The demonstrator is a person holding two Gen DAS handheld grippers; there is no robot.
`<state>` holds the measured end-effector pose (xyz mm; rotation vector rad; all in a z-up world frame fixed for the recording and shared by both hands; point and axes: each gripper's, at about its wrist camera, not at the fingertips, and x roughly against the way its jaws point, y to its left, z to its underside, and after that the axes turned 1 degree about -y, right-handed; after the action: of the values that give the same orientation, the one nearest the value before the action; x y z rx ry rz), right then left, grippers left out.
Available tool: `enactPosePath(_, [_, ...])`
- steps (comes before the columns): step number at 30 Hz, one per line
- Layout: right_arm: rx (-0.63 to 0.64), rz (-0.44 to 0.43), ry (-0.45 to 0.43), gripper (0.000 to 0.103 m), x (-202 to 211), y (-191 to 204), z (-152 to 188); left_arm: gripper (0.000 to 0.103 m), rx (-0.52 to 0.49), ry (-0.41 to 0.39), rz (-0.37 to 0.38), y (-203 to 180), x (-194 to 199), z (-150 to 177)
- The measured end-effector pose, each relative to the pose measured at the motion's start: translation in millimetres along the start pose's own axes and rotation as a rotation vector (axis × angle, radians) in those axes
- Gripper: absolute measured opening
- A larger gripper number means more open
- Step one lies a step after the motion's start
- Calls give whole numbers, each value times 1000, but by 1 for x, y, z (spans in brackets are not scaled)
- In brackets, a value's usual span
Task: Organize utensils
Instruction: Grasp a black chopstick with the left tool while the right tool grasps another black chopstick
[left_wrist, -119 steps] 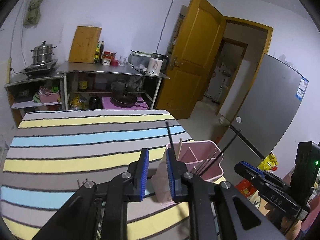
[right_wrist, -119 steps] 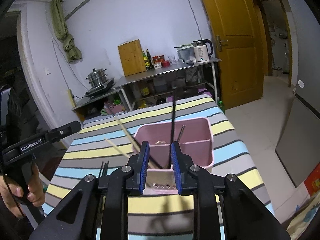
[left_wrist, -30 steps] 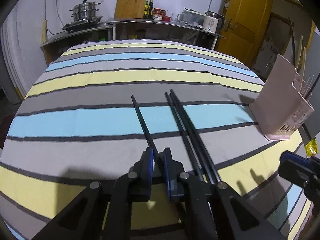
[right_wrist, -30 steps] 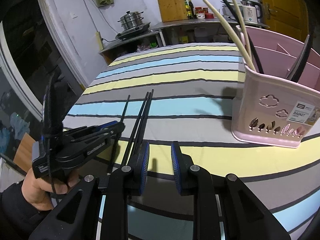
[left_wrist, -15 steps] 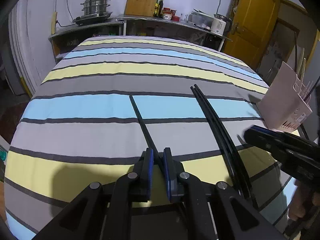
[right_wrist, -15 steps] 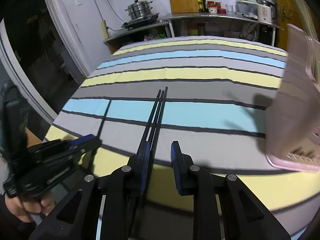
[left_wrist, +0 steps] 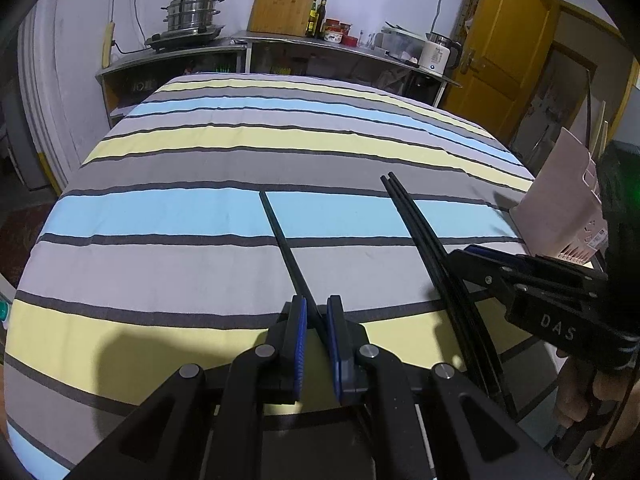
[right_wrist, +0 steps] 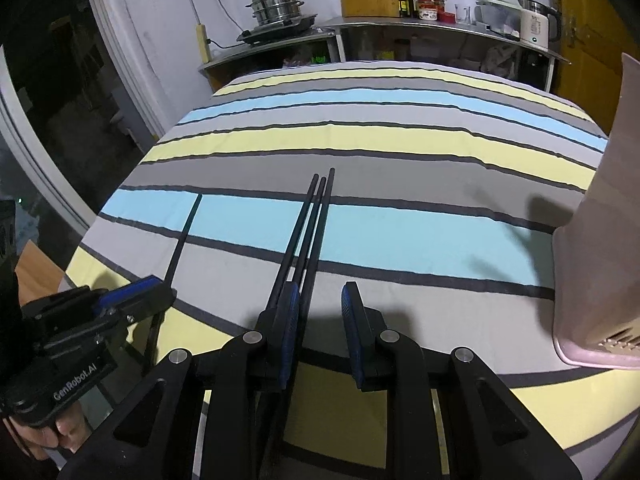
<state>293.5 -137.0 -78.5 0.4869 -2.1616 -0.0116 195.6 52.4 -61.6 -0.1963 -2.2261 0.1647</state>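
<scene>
Left gripper (left_wrist: 317,322) clamps one black chopstick (left_wrist: 280,236) lying on the striped cloth (left_wrist: 180,216). Right gripper (right_wrist: 320,320) is open beside three more chopsticks (right_wrist: 310,224). Pink basket (right_wrist: 600,240) waits nearby; four still to stow.

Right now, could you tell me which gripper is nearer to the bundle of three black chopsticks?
Right. The right gripper is beside the bundle of three black chopsticks, open. The left gripper is off to their side, shut on the single black chopstick.
</scene>
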Motion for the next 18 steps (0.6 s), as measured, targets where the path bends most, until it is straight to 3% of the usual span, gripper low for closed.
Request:
enactPosePath(11, [69,78,6,23,-7,11,-7,11,30,13,12,4,-2,-5])
enactPosePath(15, [50,76,8,11,-4,5,-5,11,35,18,11,4,-6,-10])
enactPosePath(18, [16,75,11,10,3,-8,-1,11,37,16,13,3,-9,-14])
